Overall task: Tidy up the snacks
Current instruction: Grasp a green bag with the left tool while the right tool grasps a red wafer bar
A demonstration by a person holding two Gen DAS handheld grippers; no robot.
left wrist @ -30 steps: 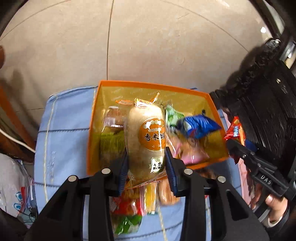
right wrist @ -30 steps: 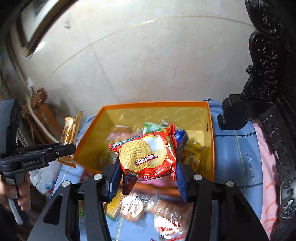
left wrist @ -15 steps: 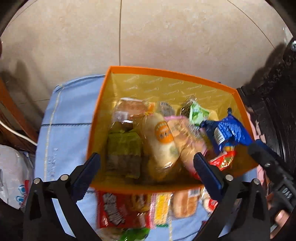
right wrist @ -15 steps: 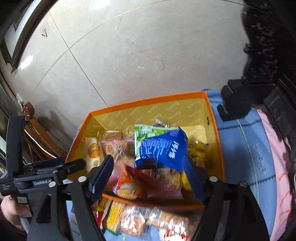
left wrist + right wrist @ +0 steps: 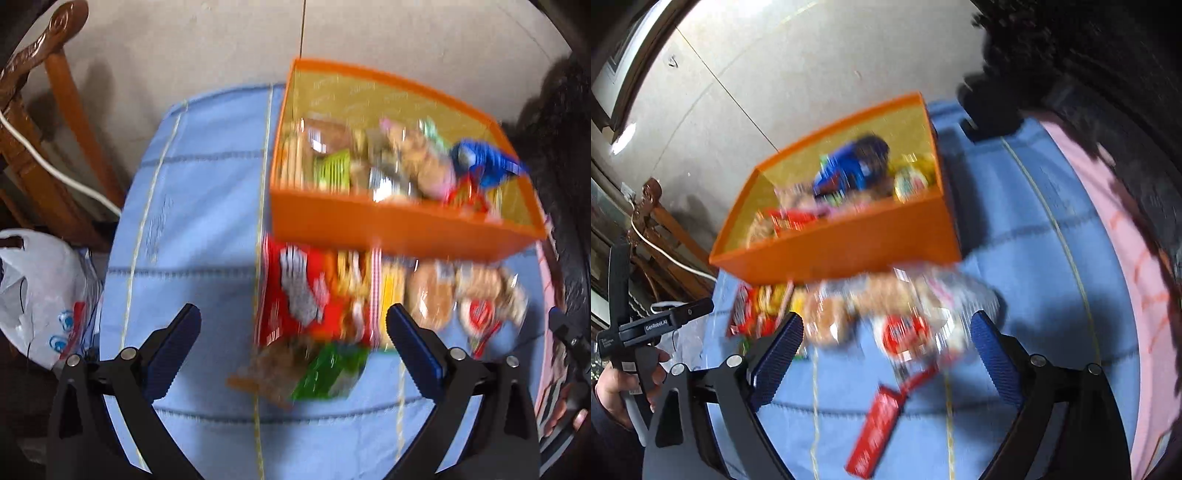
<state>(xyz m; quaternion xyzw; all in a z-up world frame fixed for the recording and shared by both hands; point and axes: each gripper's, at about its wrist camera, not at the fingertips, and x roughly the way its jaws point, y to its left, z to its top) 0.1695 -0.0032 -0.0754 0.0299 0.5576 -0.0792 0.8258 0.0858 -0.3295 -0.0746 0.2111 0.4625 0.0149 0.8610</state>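
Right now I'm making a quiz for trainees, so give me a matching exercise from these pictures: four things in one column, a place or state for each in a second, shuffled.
Things:
1. orange box
2. blue packet
3. red packet
4. left gripper

Places or states:
A. inside the box
B. jaws wide apart, holding nothing
C. on the blue cloth, holding snacks
D. on the cloth, outside the box

Pairs: 1-C, 2-A, 3-D, 4-B

Pale tiled floor (image 5: 207, 48) all around, carved brown wooden chair (image 5: 40, 110) off the blue cloth's (image 5: 199, 206) left edge, dark carved furniture (image 5: 1089, 55) right.
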